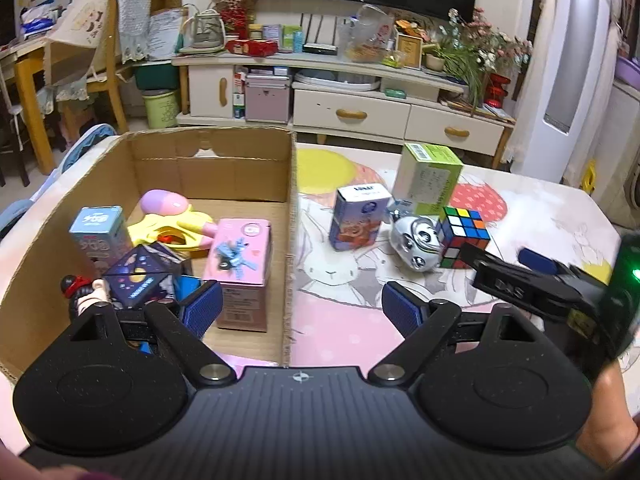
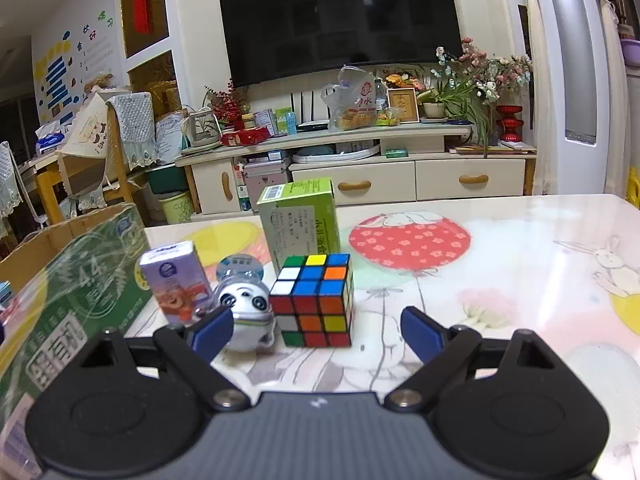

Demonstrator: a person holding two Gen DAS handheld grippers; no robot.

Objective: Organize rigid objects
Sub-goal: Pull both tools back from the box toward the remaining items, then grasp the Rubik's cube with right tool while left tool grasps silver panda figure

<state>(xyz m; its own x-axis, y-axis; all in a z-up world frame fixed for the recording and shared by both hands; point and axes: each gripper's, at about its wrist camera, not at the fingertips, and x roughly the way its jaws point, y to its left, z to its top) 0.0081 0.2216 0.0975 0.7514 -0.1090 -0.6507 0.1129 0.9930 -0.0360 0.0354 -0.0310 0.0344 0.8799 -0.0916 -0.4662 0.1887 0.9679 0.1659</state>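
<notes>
Living-room clutter, a cream TV cabinet and a dark screen, fills the background behind a counter (image 1: 540,208) covered with a pink rabbit-print cloth.

From the left wrist view, an open brown cardboard box (image 1: 290,184) occupies the counter's left side and already holds a pale blue carton (image 1: 98,232), a yellow and pink plastic toy (image 1: 172,216), a pink carton (image 1: 240,264), a dark blue printed cube box (image 1: 138,276) and a small figure with a red bow (image 1: 86,292). The left tool (image 1: 300,308) hovers over the box's right wall, fingers wide apart and empty. Outside, toward the counter's far edge, remain a purple and orange carton (image 1: 358,220), a tall green and white carton (image 1: 428,174), a shiny silver panda figure (image 1: 416,242) and a multicoloured puzzle cube (image 1: 464,236). The right tool (image 1: 520,276) reaches in from the right, blurred.

From the right wrist view, the right tool (image 2: 316,328) is spread open, empty, with the puzzle cube (image 2: 314,300) just ahead between its fingers and the panda figure (image 2: 248,312) touching the cube's left side. The purple carton (image 2: 176,280) and green carton (image 2: 300,220) stand behind, beside the box (image 2: 76,280).

Roughly half the sorting looks done; four items appear left, the cube likely next.
</notes>
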